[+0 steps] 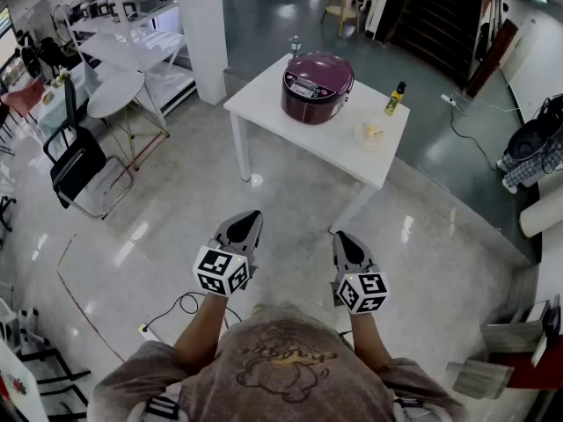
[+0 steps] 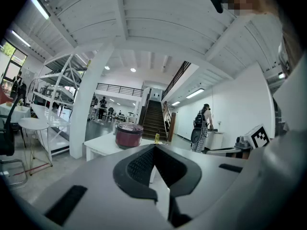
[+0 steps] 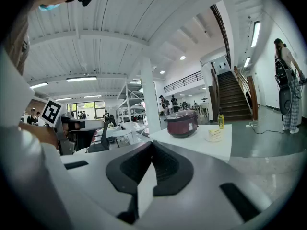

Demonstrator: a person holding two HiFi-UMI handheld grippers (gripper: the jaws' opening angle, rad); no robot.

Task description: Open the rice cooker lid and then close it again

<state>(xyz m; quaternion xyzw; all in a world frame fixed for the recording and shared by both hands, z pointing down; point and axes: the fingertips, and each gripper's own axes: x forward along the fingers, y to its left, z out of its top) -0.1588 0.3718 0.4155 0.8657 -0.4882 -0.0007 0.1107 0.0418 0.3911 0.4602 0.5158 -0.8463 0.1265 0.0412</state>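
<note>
We count two grippers, the left gripper (image 1: 249,221) and the right gripper (image 1: 343,243). Each has its jaws pressed together on nothing, and they are held side by side over the floor, well apart from the table. One white table (image 1: 308,135) carries one purple rice cooker (image 1: 317,86) with its lid down, one yellow bottle (image 1: 395,98) and one small plate (image 1: 371,134), both on the cooker's right in the head view.

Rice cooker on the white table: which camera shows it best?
The head view: the rice cooker is seen from above, lid shut, whole. Both gripper views show it side-on, small and distant beyond their jaws.
</note>
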